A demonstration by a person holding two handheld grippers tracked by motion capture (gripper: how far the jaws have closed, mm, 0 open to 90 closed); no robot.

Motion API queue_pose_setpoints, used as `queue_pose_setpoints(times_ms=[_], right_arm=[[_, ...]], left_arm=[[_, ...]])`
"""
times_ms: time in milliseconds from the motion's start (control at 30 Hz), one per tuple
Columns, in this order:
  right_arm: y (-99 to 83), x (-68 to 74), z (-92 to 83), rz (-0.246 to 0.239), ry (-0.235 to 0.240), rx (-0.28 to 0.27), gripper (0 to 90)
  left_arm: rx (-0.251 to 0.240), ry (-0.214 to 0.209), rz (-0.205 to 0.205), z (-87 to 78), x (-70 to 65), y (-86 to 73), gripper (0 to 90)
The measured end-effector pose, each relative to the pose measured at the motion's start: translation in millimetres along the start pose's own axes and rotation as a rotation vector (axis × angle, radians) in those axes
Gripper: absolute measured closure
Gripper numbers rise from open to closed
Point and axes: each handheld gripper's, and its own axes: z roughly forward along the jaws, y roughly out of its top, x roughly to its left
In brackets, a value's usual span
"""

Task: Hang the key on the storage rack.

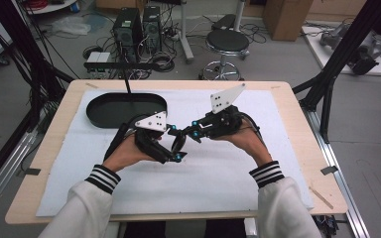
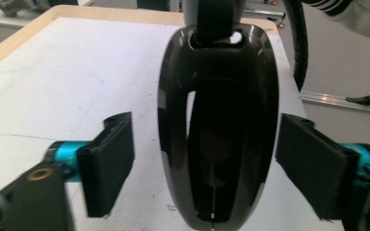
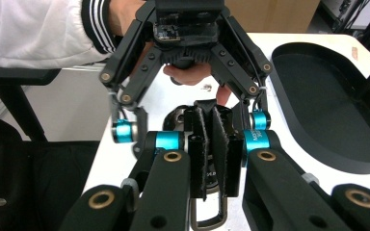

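A glossy black oval shell (image 2: 217,120) with a long slot hangs on end above the white mat. A black strap (image 2: 215,19) runs out of its top. My right gripper (image 3: 211,144) is shut on the strap end of this shell (image 3: 178,115), and a metal loop (image 3: 207,219) shows under its jaws. Facing it, my left gripper (image 2: 204,163) is open, with one pad (image 2: 108,159) on each side of the shell and a gap to both. In the high view the left gripper (image 1: 177,143) and right gripper (image 1: 187,133) meet tip to tip at mid-table.
A black oval tray (image 1: 99,111) lies at the back left of the white mat (image 1: 228,168), with a thin pole (image 1: 127,84) rising beside it. The same tray (image 3: 327,106) appears in the right gripper view. A stool (image 1: 226,42) and computer towers (image 1: 138,27) stand beyond the table.
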Motion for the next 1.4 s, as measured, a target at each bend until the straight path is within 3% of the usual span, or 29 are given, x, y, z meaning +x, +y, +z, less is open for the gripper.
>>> queue_pose_setpoints(times_ms=[433,533,933,967,1000,1033,1100,1133,1167,1233,1400], right_arm=[[0.1,-0.6,4.5,-0.002,0.013,-0.001,85.4],[0.0,-0.1,4.5,0.006,0.018,0.005,85.4],[-0.9,-2.7,5.3,0.000,0.021,-0.023,83.4],[-1.1,-2.9,5.7,0.001,0.022,-0.025,81.2],[-1.4,-2.6,6.3,-0.001,0.019,-0.029,70.4],[-1.9,-2.5,7.0,-0.002,0.006,-0.050,51.4],[-2.1,-0.2,7.0,0.033,-0.065,-0.055,32.7],[-2.3,-0.5,6.7,0.022,-0.092,-0.050,27.1],[-3.6,-0.2,6.0,0.030,-0.125,-0.048,15.1],[-6.2,-0.1,5.5,0.065,-0.166,-0.057,2.8],[-15.2,1.6,-2.5,0.090,-0.235,-0.075,0.3]], left_arm=[[-0.008,-0.016,0.002,-3.3,-1.2,0.6,39.8],[-0.012,-0.017,0.001,-4.0,-1.5,0.7,46.8],[-0.009,0.008,-0.025,-7.6,-3.4,2.1,48.7],[0.001,0.015,-0.023,-7.9,-3.4,2.2,48.7],[0.012,0.019,-0.023,-7.4,-3.6,1.7,48.7],[0.024,0.024,-0.023,-7.0,-3.7,1.1,48.8],[0.050,0.034,-0.027,-5.8,-3.6,-0.3,48.7],[0.053,0.041,-0.031,-6.1,-3.7,-1.1,48.8],[0.055,0.041,-0.032,-6.5,-3.6,-1.2,48.8],[0.057,0.053,-0.041,-8.6,-3.4,-1.4,48.8],[0.070,0.100,-0.044,-16.9,-2.0,-1.8,48.7]])
